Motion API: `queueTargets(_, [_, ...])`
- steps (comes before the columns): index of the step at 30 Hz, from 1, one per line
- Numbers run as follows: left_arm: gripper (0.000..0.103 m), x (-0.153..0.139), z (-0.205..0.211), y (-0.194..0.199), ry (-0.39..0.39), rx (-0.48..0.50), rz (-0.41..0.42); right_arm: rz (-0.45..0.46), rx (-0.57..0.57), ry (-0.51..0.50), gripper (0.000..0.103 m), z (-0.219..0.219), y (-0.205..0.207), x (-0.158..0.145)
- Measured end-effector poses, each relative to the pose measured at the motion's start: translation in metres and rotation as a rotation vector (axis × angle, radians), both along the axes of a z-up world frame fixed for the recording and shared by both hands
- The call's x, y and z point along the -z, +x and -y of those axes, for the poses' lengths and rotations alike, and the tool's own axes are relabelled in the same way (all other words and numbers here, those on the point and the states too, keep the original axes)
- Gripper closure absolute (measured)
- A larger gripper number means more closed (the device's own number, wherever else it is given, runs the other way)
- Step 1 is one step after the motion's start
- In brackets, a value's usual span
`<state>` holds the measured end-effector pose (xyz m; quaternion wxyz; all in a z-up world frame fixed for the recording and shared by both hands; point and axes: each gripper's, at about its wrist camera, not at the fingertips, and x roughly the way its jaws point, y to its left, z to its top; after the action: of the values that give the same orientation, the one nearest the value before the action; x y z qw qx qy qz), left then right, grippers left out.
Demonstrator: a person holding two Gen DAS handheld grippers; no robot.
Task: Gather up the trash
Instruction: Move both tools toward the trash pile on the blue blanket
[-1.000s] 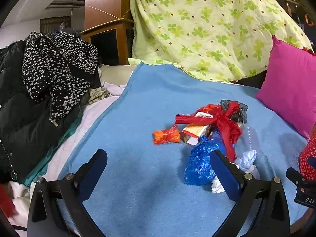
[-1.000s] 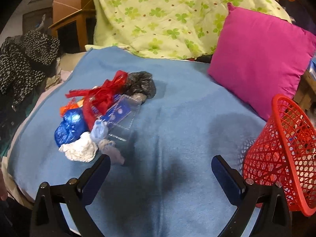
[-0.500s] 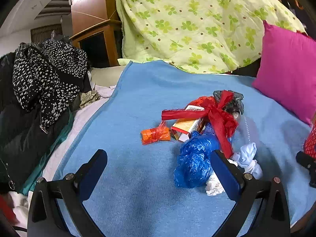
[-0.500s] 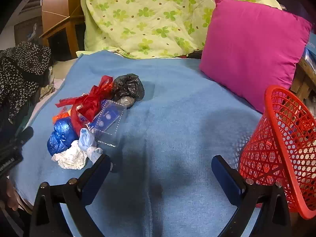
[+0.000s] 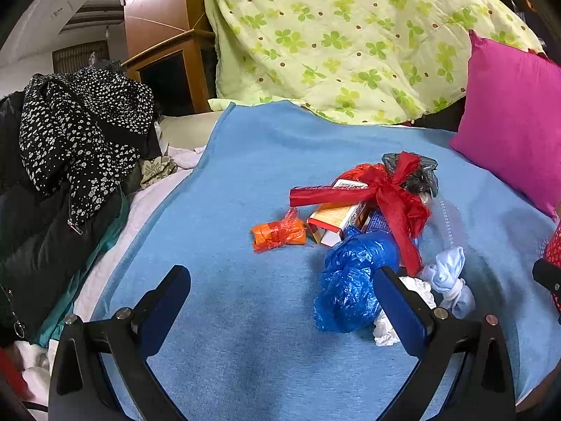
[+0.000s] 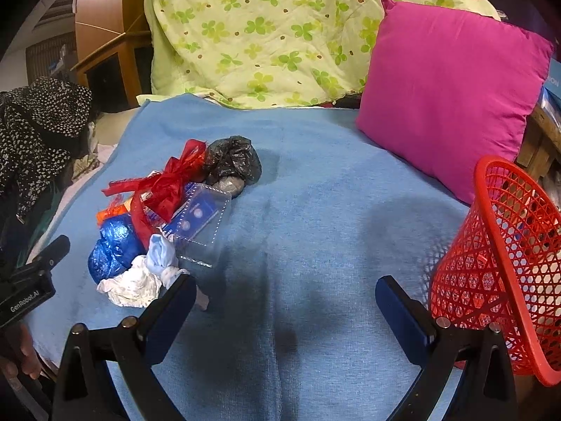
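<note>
A pile of trash lies on the blue blanket [image 5: 245,175]: an orange wrapper [image 5: 278,234], a small carton [image 5: 336,222], a red ribbon bow [image 5: 389,193], a crumpled blue plastic bag [image 5: 354,280], a black bag [image 6: 233,161], white tissue [image 6: 131,286], a knotted pale cloth [image 5: 450,280] and a clear blister pack [image 6: 200,224]. My left gripper [image 5: 280,298] is open and empty, just short of the pile, with the blue bag by its right finger. My right gripper [image 6: 282,301] is open and empty over bare blanket, right of the pile. A red mesh basket [image 6: 505,266] stands at the right.
A pink pillow [image 6: 448,91] and a green clover quilt [image 6: 280,28] lie at the back. Dark jackets and a dotted garment [image 5: 70,133] are heaped on the left edge. A wooden cabinet [image 5: 164,35] stands behind.
Both grippers have drifted left and slightly nearer, so the pile and basket sit further right in view. The left gripper now shows at the right view's left edge. Both stay open.
</note>
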<state>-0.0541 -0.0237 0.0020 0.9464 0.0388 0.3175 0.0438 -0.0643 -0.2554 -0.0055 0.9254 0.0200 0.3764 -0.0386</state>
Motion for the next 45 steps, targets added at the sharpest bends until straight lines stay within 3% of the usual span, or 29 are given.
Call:
queueTargets(35, [0.0, 0.001, -0.008, 0.003, -0.009, 0.011, -0.008, 0.005, 0.009, 0.008, 0.0, -0.012, 0.005, 0.002])
queueTargets(45, [0.0, 0.011, -0.021, 0.011, -0.089, 0.002, -0.076, 0.007, 0.012, 0.096, 0.0, -0.007, 0.015, 0.003])
